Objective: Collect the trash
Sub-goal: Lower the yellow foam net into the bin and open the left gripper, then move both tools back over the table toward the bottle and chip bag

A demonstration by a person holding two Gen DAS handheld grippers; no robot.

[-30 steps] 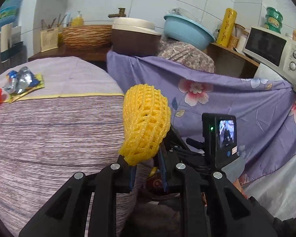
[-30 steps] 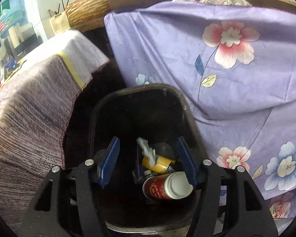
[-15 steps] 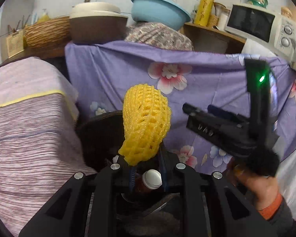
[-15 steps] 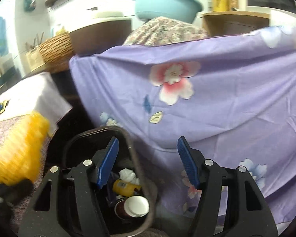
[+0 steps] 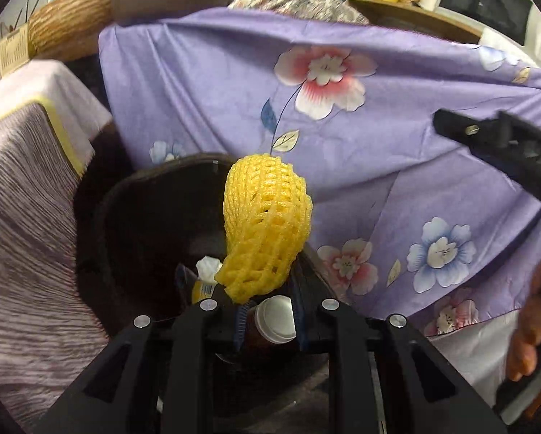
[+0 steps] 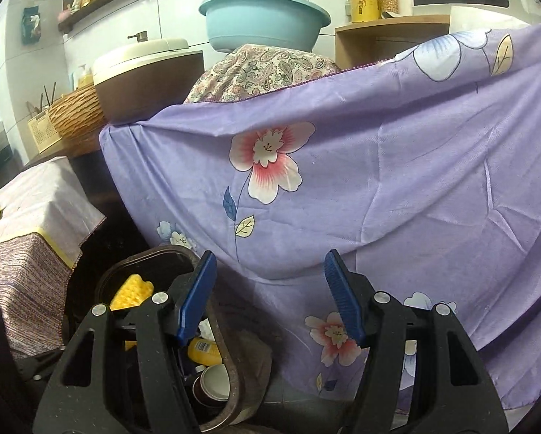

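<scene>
A yellow foam net (image 5: 266,224) stands up from my left gripper (image 5: 269,311), pinched at its lower end between the blue pads. The jaws are opening slightly, with the net still between them. It hangs over the dark trash bin (image 5: 154,181), which holds a red cup with a white lid (image 5: 275,320), a yellow bottle (image 5: 200,289) and a white tissue (image 5: 208,267). My right gripper (image 6: 270,296) is open and holds nothing, up and right of the bin (image 6: 151,256), facing the cloth. The net (image 6: 131,291) shows over the bin there too.
A purple floral cloth (image 5: 378,144) drapes right behind the bin. A table with a striped cloth (image 5: 24,217) borders the bin on the left. A person's hand (image 5: 527,325) is at the right edge. A blue basin (image 6: 263,18) and a basket sit behind.
My left gripper carried the net from over the striped table down to above the bin. My right gripper rose out of the bin and drew off to the right.
</scene>
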